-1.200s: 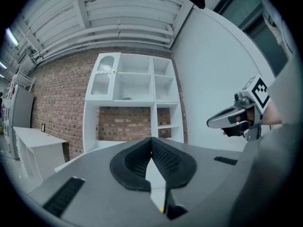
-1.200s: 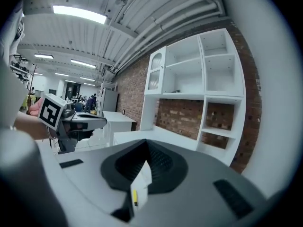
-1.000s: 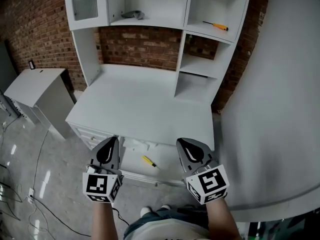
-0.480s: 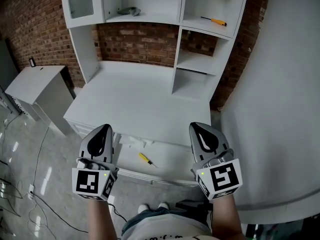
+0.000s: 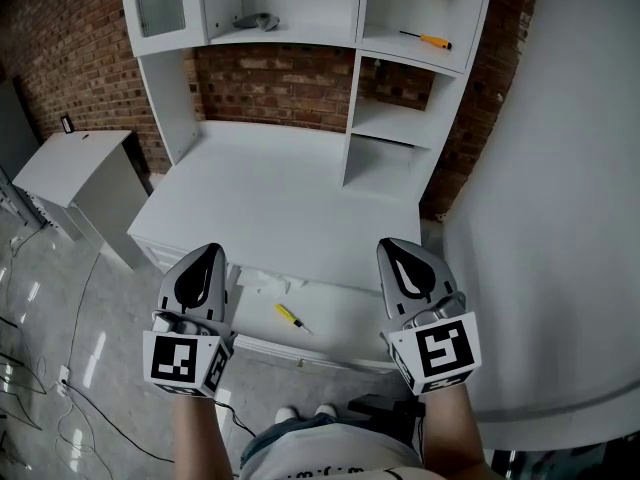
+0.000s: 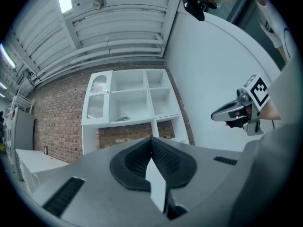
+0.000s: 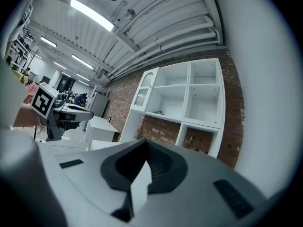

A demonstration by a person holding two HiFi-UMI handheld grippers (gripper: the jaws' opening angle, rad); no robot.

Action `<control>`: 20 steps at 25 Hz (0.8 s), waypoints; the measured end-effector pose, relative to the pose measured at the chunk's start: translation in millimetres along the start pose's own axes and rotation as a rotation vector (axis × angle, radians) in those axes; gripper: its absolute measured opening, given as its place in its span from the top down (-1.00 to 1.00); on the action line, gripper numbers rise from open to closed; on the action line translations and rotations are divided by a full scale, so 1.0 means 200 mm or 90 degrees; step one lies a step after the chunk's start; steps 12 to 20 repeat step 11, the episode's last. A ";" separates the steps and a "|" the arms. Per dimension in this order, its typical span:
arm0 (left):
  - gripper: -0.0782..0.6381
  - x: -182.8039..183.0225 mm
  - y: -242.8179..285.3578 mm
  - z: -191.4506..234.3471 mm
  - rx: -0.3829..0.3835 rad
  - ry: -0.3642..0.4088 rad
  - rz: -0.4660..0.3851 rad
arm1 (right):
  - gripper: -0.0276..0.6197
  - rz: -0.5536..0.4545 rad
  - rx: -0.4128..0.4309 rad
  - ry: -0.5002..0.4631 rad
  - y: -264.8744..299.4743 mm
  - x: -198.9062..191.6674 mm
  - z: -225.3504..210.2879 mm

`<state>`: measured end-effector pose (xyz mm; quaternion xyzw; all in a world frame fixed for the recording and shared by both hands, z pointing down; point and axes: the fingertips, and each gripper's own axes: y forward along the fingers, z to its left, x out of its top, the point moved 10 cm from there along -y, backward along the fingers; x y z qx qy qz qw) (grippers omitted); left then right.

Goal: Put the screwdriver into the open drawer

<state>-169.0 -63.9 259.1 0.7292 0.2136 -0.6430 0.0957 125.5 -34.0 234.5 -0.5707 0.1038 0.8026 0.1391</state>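
Observation:
A small yellow-handled screwdriver (image 5: 291,318) lies inside the open drawer (image 5: 345,318) under the white desk top (image 5: 280,208). A second screwdriver with an orange handle (image 5: 430,39) rests on the upper right shelf of the hutch. My left gripper (image 5: 210,256) hovers over the drawer's left end, shut and empty. My right gripper (image 5: 394,248) hangs over the drawer's right end, also shut with nothing in it. Both point forward toward the hutch. The left gripper view shows the right gripper (image 6: 222,115) off to the side; the right gripper view shows the left gripper (image 7: 85,111).
A grey object (image 5: 258,21) lies on the upper middle shelf. A low white cabinet (image 5: 75,173) stands at the left with cables on the floor (image 5: 60,368) near it. A large white curved wall (image 5: 560,218) fills the right side. A brick wall lies behind the hutch.
Both grippers have risen and spread apart, the left one leftward and the right one rightward. The yellow screwdriver stays in the drawer. Over the last half second little has moved.

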 end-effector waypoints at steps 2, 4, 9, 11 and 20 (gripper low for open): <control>0.75 0.00 0.00 0.00 0.001 0.002 -0.002 | 0.89 -0.001 0.004 -0.003 0.00 0.00 0.00; 0.75 0.01 0.00 -0.01 0.001 0.002 0.000 | 0.89 -0.001 0.006 -0.002 0.01 0.00 -0.01; 0.74 0.02 0.01 -0.01 -0.002 0.007 0.002 | 0.89 -0.003 0.008 -0.002 0.01 0.01 0.00; 0.75 0.02 0.01 0.00 -0.001 0.008 0.002 | 0.89 -0.003 0.007 -0.002 0.01 0.01 0.00; 0.75 0.02 0.01 0.00 -0.001 0.008 0.002 | 0.89 -0.003 0.007 -0.002 0.01 0.01 0.00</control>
